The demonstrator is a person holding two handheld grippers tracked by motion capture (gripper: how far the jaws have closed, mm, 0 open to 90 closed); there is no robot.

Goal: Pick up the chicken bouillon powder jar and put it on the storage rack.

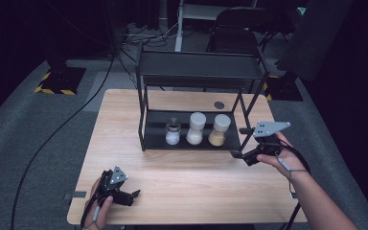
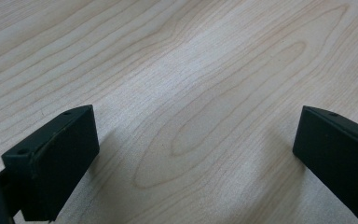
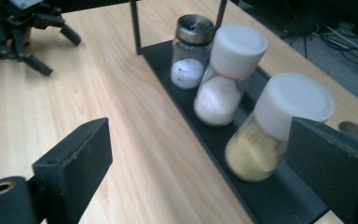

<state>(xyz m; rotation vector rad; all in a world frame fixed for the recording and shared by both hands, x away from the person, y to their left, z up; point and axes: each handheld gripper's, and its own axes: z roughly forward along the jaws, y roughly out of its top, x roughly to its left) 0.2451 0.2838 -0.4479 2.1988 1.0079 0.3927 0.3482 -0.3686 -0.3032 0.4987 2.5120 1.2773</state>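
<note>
My right tool (image 1: pixel 240 143) hangs wide and empty at the rack's (image 1: pixel 146 125) right end, nearest the yellow jar (image 3: pixel 270 135) on its bottom shelf. My left tool (image 1: pixel 135 195) rests wide open on the bench (image 1: pixel 191 187), well apart.

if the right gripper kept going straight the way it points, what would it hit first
Probably the jar of yellow powder, the nearest of three on the rack's lower shelf. The right gripper is open and empty beside the rack's end; depth is unclear, so it could slide past over the table.
</note>
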